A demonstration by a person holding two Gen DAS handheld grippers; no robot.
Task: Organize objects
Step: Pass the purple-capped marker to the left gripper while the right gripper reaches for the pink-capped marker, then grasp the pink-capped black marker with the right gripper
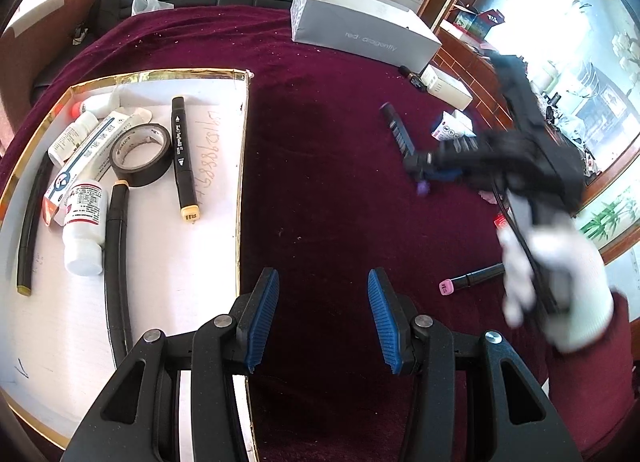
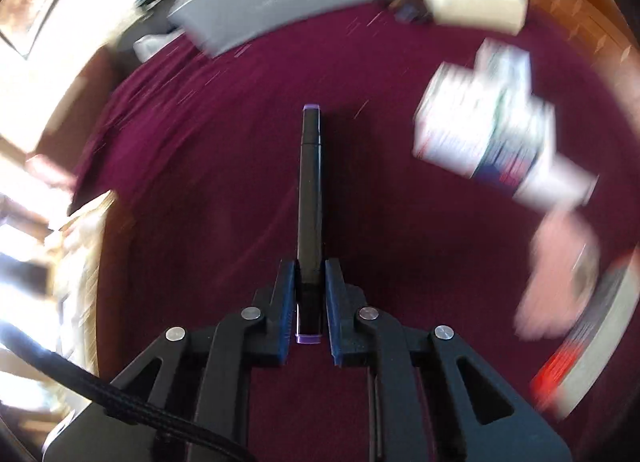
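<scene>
Blue ribbed pads line the left gripper (image 1: pixel 323 318), whose jaws stand apart with nothing between them, above the maroon cloth (image 1: pixel 320 190) just beside the edge of the gold-rimmed white tray (image 1: pixel 240 182). In the right wrist view the right gripper (image 2: pixel 311 298) is clamped on a black marker with purple ends (image 2: pixel 310 198), which runs straight out along the fingers over the cloth; everything around it there is smeared by blur, so the white boxes on the right of that view cannot be read. From the left wrist view the right gripper and the gloved right hand (image 1: pixel 560 282) holding it are also blurred, and a dark handle hides part of a pink-capped marker (image 1: pixel 468 280) lying on the cloth. Inside the tray lie a white bottle (image 1: pixel 84 222), a roll of black tape (image 1: pixel 140 154), a black marker with a yellow cap (image 1: pixel 184 154), a boxed tube (image 1: pixel 84 158), two black tubes, and a red-capped bottle (image 1: pixel 92 105) half hidden behind the others. The tray's near corner is covered by the left gripper's body. Farther off stands an open grey box (image 1: pixel 360 30); what it holds cannot be seen.
</scene>
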